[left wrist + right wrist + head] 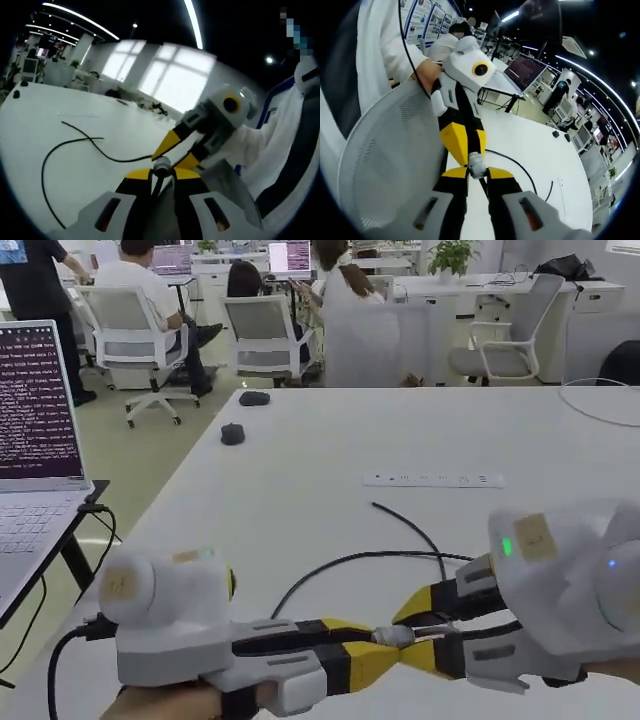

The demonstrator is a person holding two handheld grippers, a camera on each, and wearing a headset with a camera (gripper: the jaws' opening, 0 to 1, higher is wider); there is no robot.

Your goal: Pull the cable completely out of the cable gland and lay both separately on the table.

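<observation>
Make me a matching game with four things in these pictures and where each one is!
Things:
1. gland
2. cable
3. laptop
4. power strip

Places:
a. on a stand left of the table
b. flat in the middle of the table
c. pinched by the left claw and right claw
d. looping over the table

Pairs: 1-c, 2-d, 3-a, 4-b.
</observation>
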